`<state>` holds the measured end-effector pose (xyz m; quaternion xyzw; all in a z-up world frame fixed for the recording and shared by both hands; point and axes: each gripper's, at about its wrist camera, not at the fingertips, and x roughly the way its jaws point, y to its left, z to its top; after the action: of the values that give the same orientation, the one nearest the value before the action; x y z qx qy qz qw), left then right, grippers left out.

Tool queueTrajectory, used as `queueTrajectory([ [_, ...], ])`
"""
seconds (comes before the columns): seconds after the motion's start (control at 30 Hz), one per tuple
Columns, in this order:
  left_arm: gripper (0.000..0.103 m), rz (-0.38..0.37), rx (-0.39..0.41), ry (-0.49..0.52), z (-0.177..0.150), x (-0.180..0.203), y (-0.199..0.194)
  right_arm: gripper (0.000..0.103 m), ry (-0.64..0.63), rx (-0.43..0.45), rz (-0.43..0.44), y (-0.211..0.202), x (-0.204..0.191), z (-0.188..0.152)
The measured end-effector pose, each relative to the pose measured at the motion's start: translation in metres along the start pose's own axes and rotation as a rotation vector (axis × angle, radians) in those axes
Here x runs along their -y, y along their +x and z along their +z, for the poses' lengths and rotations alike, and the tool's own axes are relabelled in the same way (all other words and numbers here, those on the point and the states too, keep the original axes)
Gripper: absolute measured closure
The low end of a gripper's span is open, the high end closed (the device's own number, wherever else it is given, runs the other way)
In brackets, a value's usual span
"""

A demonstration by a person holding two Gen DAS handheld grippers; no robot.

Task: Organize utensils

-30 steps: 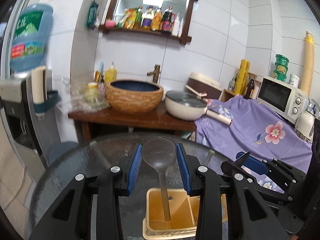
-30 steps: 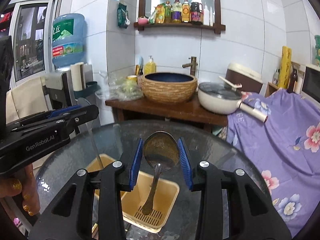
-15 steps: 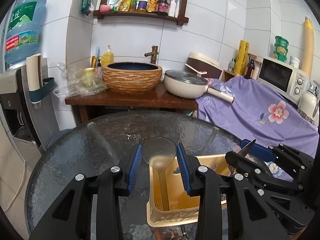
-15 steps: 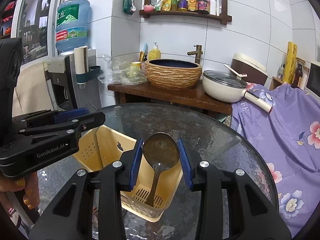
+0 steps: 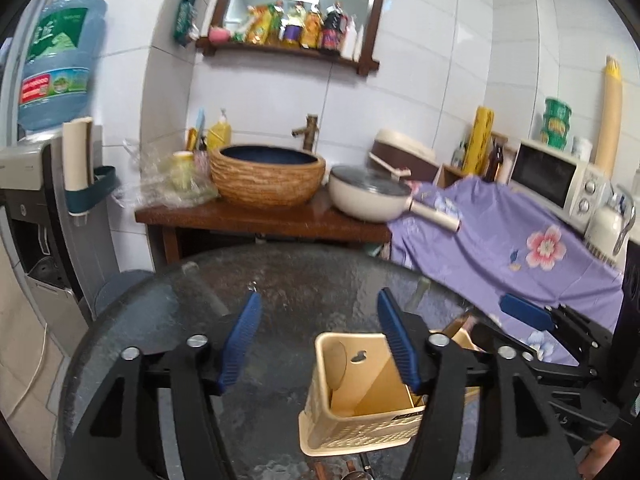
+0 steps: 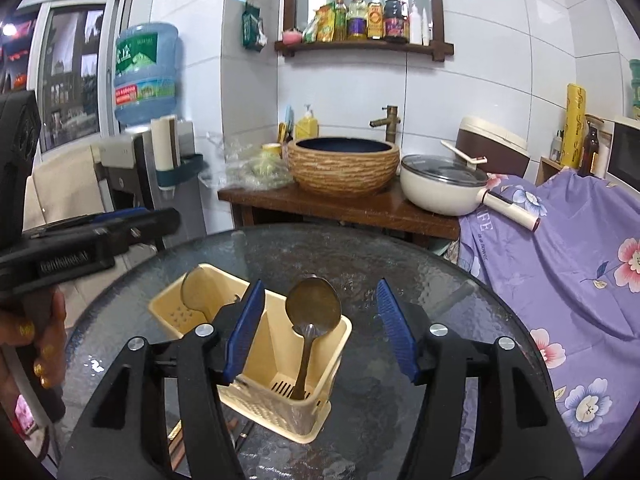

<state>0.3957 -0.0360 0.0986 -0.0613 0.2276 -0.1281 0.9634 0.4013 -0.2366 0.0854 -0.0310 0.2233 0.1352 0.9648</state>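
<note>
Since the metal spoon point(image 6: 313, 307) stands loose in the right compartment of the yellow caddy point(image 6: 280, 396) on the glass surface point(image 6: 400, 268), it looks stiff, light and slippery; grab its neck. Both right gripper point(image 6: 320, 330) and left gripper point(image 5: 318, 342) jaws just opened, empty.

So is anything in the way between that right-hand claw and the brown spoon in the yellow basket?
Nothing visible. The brown spoon stands in the yellow basket, right between the right gripper's jaws, which have just been opening and don't touch it.
</note>
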Motion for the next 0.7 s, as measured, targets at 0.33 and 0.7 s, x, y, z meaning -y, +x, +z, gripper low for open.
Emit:
queueTrajectory([
  [0.33,0.011,0.054,-0.113,0.059,-0.046,-0.021,-0.039,0.036,-0.134,-0.078,0.104,-0.05,-0.049,-0.043],
  [0.7,0.037,0.115,-0.37,0.097,-0.141,-0.067,-0.039,0.036,-0.222,-0.323,0.241,-0.01,-0.088,-0.124],
])
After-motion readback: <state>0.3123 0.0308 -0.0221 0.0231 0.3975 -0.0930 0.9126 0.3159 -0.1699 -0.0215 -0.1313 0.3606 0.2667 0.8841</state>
